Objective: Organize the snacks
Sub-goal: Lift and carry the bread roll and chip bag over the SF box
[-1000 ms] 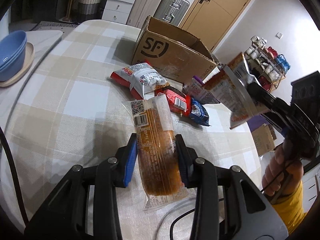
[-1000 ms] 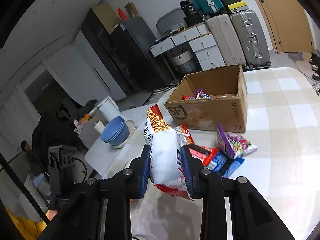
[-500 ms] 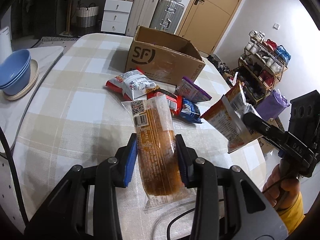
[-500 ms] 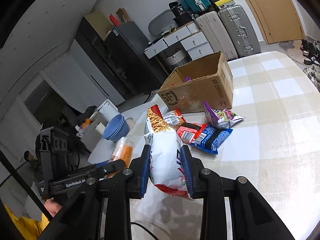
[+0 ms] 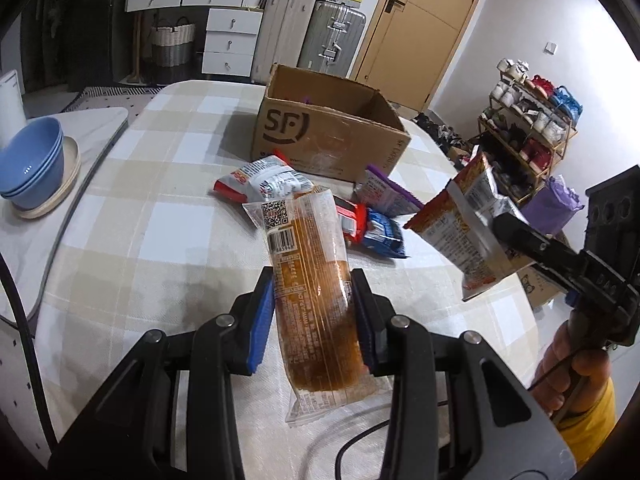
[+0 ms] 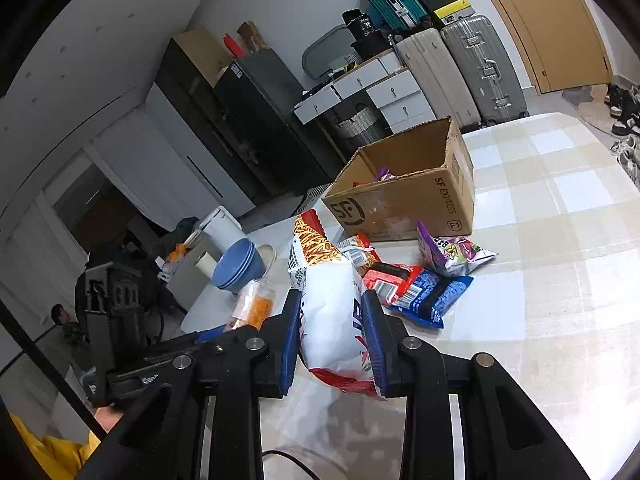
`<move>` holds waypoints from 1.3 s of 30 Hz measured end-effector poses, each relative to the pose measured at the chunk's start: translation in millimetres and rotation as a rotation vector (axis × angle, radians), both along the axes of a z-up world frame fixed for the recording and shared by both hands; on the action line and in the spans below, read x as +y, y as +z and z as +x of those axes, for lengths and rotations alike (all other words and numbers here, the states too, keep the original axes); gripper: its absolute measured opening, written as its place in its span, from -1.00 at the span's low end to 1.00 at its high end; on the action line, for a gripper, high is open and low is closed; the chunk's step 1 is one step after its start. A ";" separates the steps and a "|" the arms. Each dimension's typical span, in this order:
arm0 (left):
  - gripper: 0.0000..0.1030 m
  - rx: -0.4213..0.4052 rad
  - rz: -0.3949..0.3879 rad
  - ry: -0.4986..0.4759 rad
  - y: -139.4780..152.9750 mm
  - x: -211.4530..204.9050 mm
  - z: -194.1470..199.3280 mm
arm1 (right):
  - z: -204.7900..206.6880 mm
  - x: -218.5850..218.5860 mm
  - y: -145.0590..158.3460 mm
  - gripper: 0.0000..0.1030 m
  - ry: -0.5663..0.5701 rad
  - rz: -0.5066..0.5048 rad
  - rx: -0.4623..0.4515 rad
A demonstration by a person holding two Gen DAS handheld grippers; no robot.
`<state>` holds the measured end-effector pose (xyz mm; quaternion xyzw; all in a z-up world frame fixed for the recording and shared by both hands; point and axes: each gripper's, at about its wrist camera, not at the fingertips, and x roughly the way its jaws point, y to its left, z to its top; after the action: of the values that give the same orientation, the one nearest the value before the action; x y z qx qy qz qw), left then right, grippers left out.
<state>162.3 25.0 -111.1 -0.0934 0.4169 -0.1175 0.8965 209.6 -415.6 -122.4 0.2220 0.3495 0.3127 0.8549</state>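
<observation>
Blue pads of the left gripper (image 5: 313, 316) press both sides of a long clear packet of orange-brown snack (image 5: 310, 280), which sticks out ahead of the fingertips with its barcode and QR code facing up and its sealed tail trailing back between the fingers. Beyond its far end, on the checked tablecloth (image 5: 140, 220), lies a loose cluster of packets: a white-and-red one (image 5: 262, 180) straight ahead, a red one (image 5: 350, 216) and a blue one (image 5: 384, 236) slightly to the right, and a purple one (image 5: 386, 192) past them. Farther ahead stands the open cardboard SF box (image 5: 328, 140) (a few packets already show inside it from the right wrist view). The right gripper (image 6: 332, 344) is clamped on a white chip bag with a red and orange top (image 6: 328, 300), held clear of the table, with the bag's top rising past the fingertips. The same cluster lies ahead and to the right of those fingers, with the box behind it. Far to the left of the left fingers, stacked blue bowls (image 5: 30, 168) sit on a beige plate.
</observation>
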 end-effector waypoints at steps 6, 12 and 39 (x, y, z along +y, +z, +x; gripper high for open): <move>-0.35 -0.006 -0.005 -0.011 5.5 2.7 20.8 | 21.4 8.9 11.6 -0.42 0.008 0.001 -0.023; -0.35 -0.055 0.007 -0.018 28.8 4.1 50.7 | 51.7 16.4 36.0 -0.42 0.006 -0.015 -0.061; -0.35 -0.132 0.105 -0.096 114.7 -46.3 262.7 | 205.5 14.0 83.2 -0.42 -0.086 0.017 -0.114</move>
<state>425.0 -21.2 3.6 -0.0184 0.3665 -0.1444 0.9190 415.1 -401.6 -39.2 0.2258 0.2879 0.2910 0.8840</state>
